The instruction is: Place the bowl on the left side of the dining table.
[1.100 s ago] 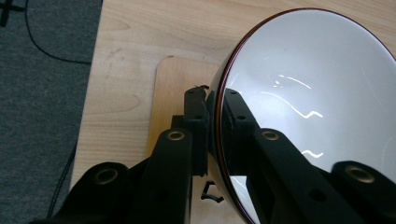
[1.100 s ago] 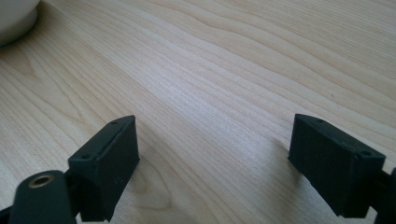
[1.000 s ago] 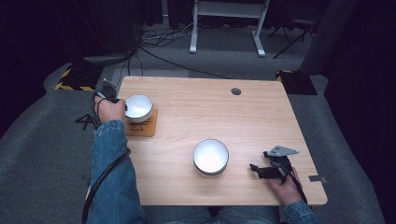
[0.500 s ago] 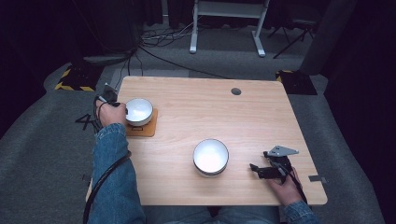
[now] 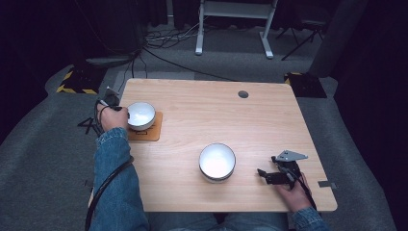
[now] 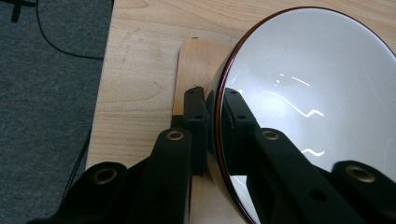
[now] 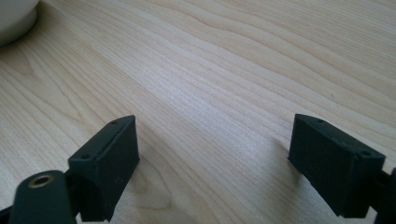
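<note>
At the left edge of the bench (image 5: 269, 125), in the middle left of the high view, the left gripper (image 5: 120, 109) is clamped on the rim of a white bowl (image 5: 141, 114). The bowl sits on a small wooden coaster (image 5: 153, 134). In the left gripper view the jaws rise from the bottom centre and pinch the bowl's (image 6: 317, 107) dark-edged rim, one pad against the outside wall, the other against the glossy white inside; the bowl spreads to the right, cut off by the frame's right and lower edges, and most of the coaster (image 6: 196, 70) is hidden beneath it. From above, the person's hand covers the left gripper, so its jaws are hard to make out there.

A second white bowl (image 5: 217, 161) stands lower centre, untouched. The right gripper (image 5: 267, 176) rests at lower right, pointing toward that bowl but apart from it. In the right gripper view its jaws stand wide apart over bare wood, a sliver of this bowl (image 7: 14, 16) in the upper left corner.
</note>
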`<state>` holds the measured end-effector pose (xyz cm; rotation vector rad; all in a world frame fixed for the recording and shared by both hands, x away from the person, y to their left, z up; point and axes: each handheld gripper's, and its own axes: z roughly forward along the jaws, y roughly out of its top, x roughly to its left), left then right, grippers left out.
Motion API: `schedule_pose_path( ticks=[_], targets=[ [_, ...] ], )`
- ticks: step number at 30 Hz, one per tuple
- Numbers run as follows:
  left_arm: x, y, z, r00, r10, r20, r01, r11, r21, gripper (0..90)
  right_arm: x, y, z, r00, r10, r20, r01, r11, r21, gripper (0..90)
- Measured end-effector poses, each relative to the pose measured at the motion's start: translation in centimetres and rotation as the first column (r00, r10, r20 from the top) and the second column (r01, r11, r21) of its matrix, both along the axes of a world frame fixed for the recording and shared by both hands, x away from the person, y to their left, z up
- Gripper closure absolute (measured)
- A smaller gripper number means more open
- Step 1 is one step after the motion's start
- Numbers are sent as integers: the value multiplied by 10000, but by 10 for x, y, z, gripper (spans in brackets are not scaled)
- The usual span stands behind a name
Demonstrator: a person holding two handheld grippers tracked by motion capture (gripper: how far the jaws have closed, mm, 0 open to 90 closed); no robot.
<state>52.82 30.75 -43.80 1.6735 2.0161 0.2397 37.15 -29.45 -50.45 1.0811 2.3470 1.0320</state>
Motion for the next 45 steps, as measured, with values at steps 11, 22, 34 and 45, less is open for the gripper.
schedule_pose_path(
  ticks=[11,22,34,45],
  targets=[
    [-1,2,-1,9998,-91,168,100,9987,-509,789,0,0,0,10000,-5,5,5,10000,-4,158],
    [-10,10,29,9765,-380,2122,345,9992,203,518,0,0,0,10000,-7,6,7,10000,-1,158],
    [-29,-4,72,9237,-1949,3298,1732,9804,942,479,0,0,0,10000,31,-56,-31,10000,22,158],
    [-62,-29,95,8593,-3463,3764,3212,9381,1299,473,1,-2,0,9996,291,-17,-291,9996,-48,157]
  ],
)
